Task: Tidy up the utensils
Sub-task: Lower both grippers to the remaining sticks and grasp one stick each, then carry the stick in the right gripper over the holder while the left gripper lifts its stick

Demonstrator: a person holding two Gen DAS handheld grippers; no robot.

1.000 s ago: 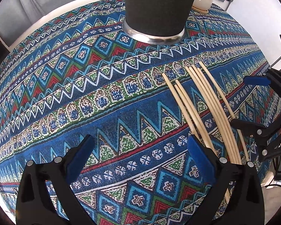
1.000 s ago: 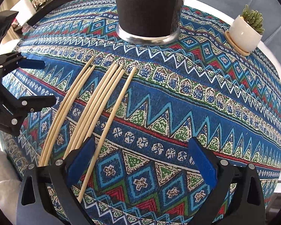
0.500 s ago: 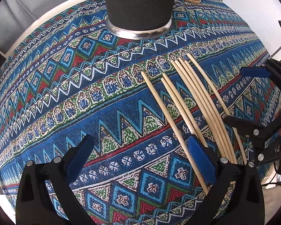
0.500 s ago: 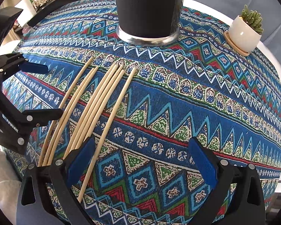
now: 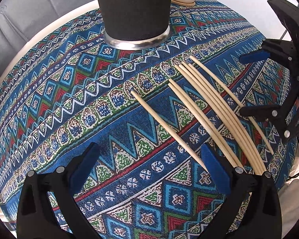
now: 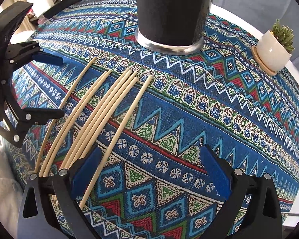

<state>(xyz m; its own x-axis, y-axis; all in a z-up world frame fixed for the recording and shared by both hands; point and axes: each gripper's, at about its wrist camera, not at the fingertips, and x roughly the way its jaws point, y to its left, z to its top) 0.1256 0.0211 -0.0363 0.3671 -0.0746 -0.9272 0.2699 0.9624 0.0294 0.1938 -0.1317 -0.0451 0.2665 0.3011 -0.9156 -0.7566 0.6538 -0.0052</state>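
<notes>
A: What covers the table?
B: A blue patterned woven tablecloth [image 5: 73,103], bearing a tall black cylindrical holder [image 5: 134,10].
A: And the grippers?
B: The left gripper [image 5: 149,167] and right gripper [image 6: 147,171] both spread wide, empty.
A: The utensils?
B: Pale wooden chopsticks [image 5: 207,103] lie loose between them, before the holder.

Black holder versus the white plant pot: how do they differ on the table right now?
The black holder is dark and tall, running out of the top of the view, with a silver ring at its base; the white plant pot is pale, short and rounded. The holder stands directly on the patterned cloth just beyond the chopsticks; the pot sits on a wooden saucer at the table's far edge. Both stand upright.
</notes>
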